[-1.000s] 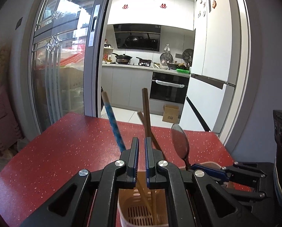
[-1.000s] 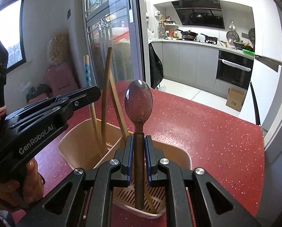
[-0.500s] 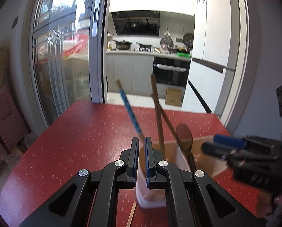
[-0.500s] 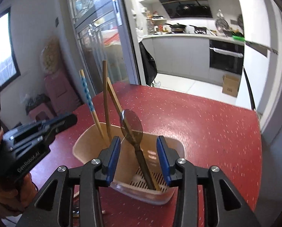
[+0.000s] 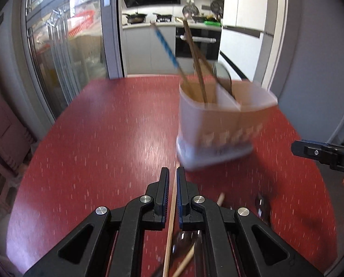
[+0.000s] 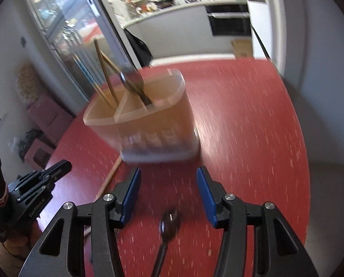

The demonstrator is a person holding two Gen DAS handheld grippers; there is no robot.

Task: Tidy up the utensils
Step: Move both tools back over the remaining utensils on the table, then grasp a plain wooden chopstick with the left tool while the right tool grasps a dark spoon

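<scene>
R gripper [image 6: 167, 191] has let go of spoon [image 6: 135, 84], jaws opening, empty; spoon now in holder [image 6: 149, 124] at table [image 6: 252, 138] far edge; L gripper [image 5: 171, 191] clenched; loose chopstick [image 5: 169, 226] next.

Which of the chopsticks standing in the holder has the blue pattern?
The leftmost chopstick in the holder, leaning left toward the glass door. The other two beside it are plain brown.

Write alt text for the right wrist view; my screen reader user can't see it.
A beige two-compartment utensil holder stands on a red speckled table, with chopsticks in its left section and a dark spoon in its right. In front, the right hand-held gripper is opening, empty, above another spoon lying on the table.
</scene>
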